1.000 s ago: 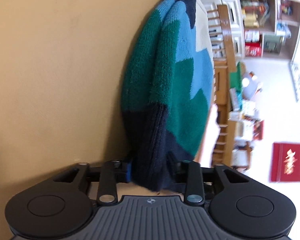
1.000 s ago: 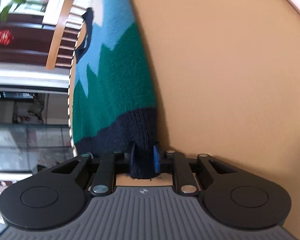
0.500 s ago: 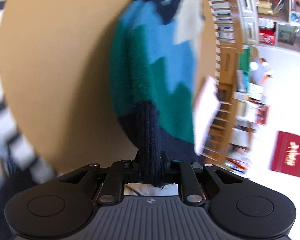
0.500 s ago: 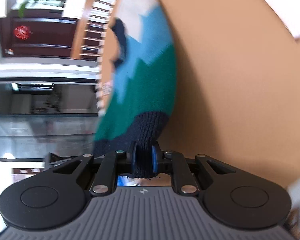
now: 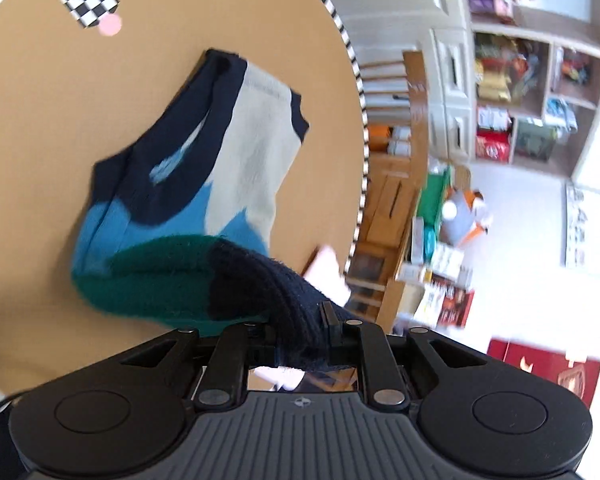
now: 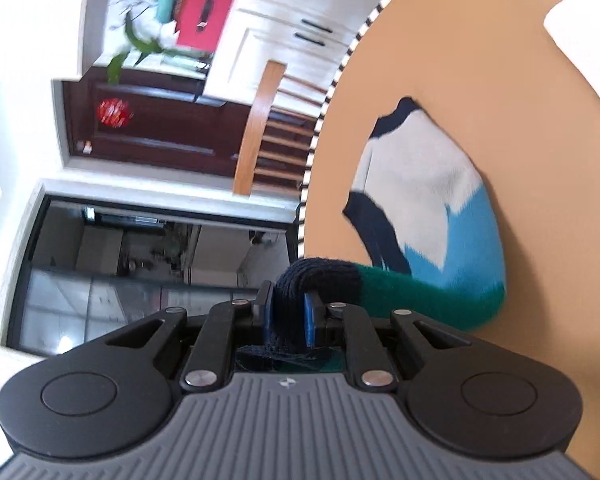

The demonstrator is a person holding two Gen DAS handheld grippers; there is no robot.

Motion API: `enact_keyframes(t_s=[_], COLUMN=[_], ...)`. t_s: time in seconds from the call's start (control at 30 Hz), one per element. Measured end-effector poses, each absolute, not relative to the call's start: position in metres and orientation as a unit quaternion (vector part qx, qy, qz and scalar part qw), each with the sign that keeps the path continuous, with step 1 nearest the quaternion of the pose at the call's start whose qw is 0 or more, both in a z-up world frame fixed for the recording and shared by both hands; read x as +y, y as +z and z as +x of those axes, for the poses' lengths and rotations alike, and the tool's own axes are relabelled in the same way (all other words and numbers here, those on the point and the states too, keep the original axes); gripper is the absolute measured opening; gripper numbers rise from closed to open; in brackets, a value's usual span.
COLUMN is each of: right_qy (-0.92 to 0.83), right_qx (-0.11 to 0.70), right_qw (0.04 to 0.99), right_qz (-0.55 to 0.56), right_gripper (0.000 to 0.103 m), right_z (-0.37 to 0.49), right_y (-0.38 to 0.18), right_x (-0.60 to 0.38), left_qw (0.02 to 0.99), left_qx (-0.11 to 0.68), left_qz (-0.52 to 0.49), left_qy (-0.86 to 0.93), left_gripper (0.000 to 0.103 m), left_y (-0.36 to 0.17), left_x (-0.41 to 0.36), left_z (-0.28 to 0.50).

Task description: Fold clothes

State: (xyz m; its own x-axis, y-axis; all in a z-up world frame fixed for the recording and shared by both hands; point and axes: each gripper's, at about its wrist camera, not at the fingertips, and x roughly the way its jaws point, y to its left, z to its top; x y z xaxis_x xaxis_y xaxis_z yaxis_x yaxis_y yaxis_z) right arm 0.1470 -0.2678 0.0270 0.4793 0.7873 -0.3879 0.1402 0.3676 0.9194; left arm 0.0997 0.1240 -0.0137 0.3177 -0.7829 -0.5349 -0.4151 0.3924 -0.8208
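Left hand-held gripper [image 5: 300, 340]: you pinch the navy hem of the sweater [image 5: 203, 184] at 6 o'clock
Right hand-held gripper [image 6: 287, 312]: clamped on the hem's other corner, so the hem travels level
Sweater: collar end on the tabletop [image 5: 39, 160], toward 12 o'clock
Change: hem carried over the body; collar newly visible

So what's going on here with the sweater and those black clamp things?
A person is folding a knitted sweater on a round tan table. Each hand works a hand-held gripper, and both are pinched onto the dark navy ribbed hem: the left hand-held gripper at one corner, the right hand-held gripper at the other. The hem end is lifted and curling over toward the cream shoulder end, which lies on the table.
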Motion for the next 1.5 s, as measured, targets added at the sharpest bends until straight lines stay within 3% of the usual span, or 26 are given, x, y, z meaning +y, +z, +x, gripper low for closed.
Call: enact_keyframes(t_s=[0.23,0.5,0.6,0.67,0.73,0.77,0.8,0.83,0.87,0.93,1.03,1.1,1.17,1.2,1.23,1.27,1.3,1.37,1.47,1.5], right_qy=[0.168,0.076,0.052,0.044,0.052,0.056,0.062,0.062,0.064,0.112,0.182,0.196,0.211,0.218,0.225,0.232,0.239,0.246,0.244,0.252], right_qx=[0.464,0.528,0.544,0.553,0.541,0.533,0.514,0.494,0.472,0.436,0.43,0.44,0.45,0.455,0.459,0.464,0.468,0.468,0.47,0.464], right_qw=[0.694,0.677,0.66,0.648,0.658,0.666,0.696,0.734,0.77,0.822,0.833,0.834,0.835,0.834,0.834,0.833,0.832,0.826,0.822,0.822], right_qz=[0.524,0.507,0.516,0.522,0.521,0.518,0.497,0.462,0.424,0.349,0.299,0.268,0.238,0.222,0.207,0.191,0.175,0.194,0.211,0.214], right_gripper=[0.015,0.016,0.018,0.028,0.03,0.038,0.046,0.06,0.059,0.053,0.033,0.031,0.03,0.03,0.02,0.001,0.0,0.0,0.001,0.006], right_z=[0.25,0.351,0.363,0.37,0.371,0.371,0.368,0.361,0.353,0.328,0.292,0.284,0.275,0.271,0.267,0.262,0.258,0.257,0.255,0.253], right_y=[-0.009,-0.093,-0.121,-0.137,-0.139,-0.139,-0.13,-0.116,-0.103,-0.079,-0.076,-0.09,-0.104,-0.112,-0.119,-0.126,-0.133,-0.146,-0.142,-0.135], right_x=[-0.259,-0.228,-0.222,-0.221,-0.23,-0.234,-0.241,-0.246,-0.251,-0.248,-0.226,-0.209,-0.192,-0.183,-0.175,-0.166,-0.158,-0.16,-0.162,-0.166], left_qw=[0.624,0.591,0.573,0.549,0.554,0.574,0.618,0.673,0.724,0.793,0.816,0.791,0.812,0.821,0.828,0.827,0.822,0.804,0.795,0.793], left_qx=[0.569,0.6,0.608,0.604,0.58,0.561,0.542,0.519,0.493,0.456,0.43,0.426,0.435,0.452,0.469,0.486,0.496,0.491,0.506,0.512], left_qz=[-0.528,-0.539,-0.549,-0.577,-0.597,-0.596,-0.569,-0.527,-0.482,-0.403,-0.354,-0.364,-0.288,-0.261,-0.234,-0.231,-0.247,-0.303,-0.302,-0.298], left_qy=[-0.09,0.008,0.029,0.029,0.007,-0.002,-0.003,0.003,0.01,-0.032,-0.157,-0.246,-0.261,-0.231,-0.2,-0.162,-0.135,-0.143,-0.145,-0.143], left_gripper=[0.019,0.02,0.025,0.029,0.043,0.047,0.06,0.064,0.064,0.059,0.059,0.06,0.061,0.057,0.041,0.029,0.005,0.004,0.004,0.005], left_y=[-0.035,-0.118,-0.143,-0.158,-0.154,-0.147,-0.132,-0.113,-0.094,-0.067,-0.045,-0.047,-0.056,-0.071,-0.086,-0.102,-0.117,-0.13,-0.12,-0.115], left_x=[0.124,0.121,0.128,0.137,0.153,0.163,0.174,0.183,0.191,0.186,0.157,0.12,0.083,0.076,0.07,0.073,0.082,0.101,0.107,0.108], left_z=[0.211,0.297,0.309,0.315,0.314,0.312,0.309,0.301,0.293,0.267,0.217,0.188,0.174,0.178,0.182,0.188,0.193,0.198,0.201,0.202])
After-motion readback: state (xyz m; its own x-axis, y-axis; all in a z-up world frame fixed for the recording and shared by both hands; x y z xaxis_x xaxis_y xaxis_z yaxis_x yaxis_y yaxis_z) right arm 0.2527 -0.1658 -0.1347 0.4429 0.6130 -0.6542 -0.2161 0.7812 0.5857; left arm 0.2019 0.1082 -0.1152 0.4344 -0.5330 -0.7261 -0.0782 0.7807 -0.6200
